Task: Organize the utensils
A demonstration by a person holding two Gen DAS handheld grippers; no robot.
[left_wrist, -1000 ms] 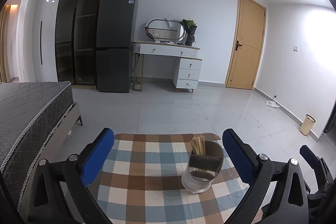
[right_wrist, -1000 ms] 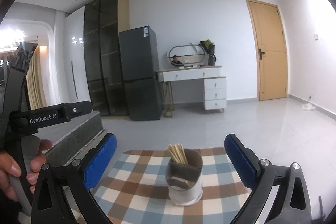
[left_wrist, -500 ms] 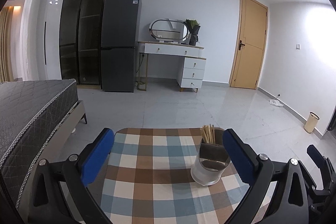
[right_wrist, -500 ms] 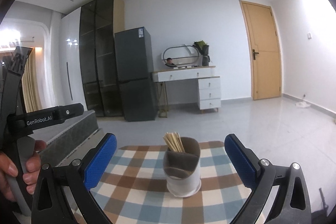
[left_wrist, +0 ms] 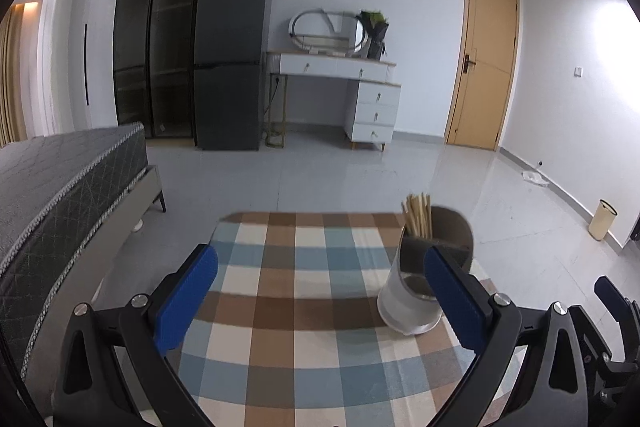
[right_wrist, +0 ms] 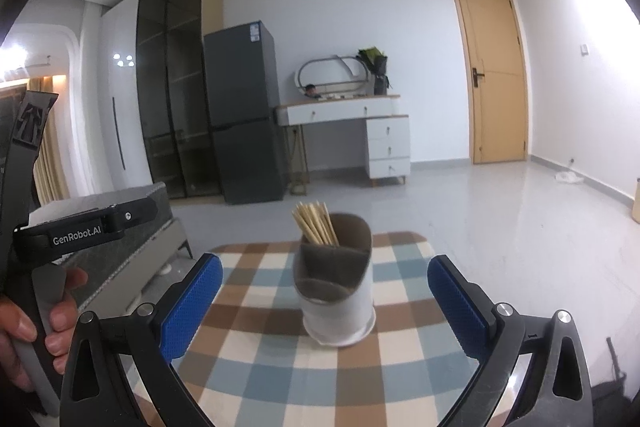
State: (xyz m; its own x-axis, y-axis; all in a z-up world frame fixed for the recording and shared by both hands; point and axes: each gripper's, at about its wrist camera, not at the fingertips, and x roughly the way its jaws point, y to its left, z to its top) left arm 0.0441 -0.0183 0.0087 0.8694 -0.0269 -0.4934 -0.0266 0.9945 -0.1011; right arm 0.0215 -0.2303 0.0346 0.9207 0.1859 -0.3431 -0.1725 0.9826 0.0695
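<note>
A white utensil holder [right_wrist: 338,301] with a dark inner divider stands upright on the checked tablecloth [right_wrist: 280,359]. A bundle of wooden chopsticks [right_wrist: 314,227] sticks out of its rear compartment. My right gripper [right_wrist: 324,301] is open, its blue pads well apart on either side of the holder, with nothing between them. In the left wrist view the holder [left_wrist: 416,291] sits at the right, partly hidden behind the right blue pad, chopsticks [left_wrist: 417,217] showing above. My left gripper [left_wrist: 320,301] is open and empty over the cloth.
The small table [left_wrist: 304,339] drops off to grey floor beyond its far edge. A grey bed [left_wrist: 60,187] lies to the left. A hand [right_wrist: 36,323] holds the left gripper's body at the left of the right wrist view. A bin [left_wrist: 603,219] stands by the right wall.
Both views have shifted: the holder has slid rightward in the left wrist view, now behind the right pad, and sits closer and nearer centre in the right wrist view. Both grippers stay open.
</note>
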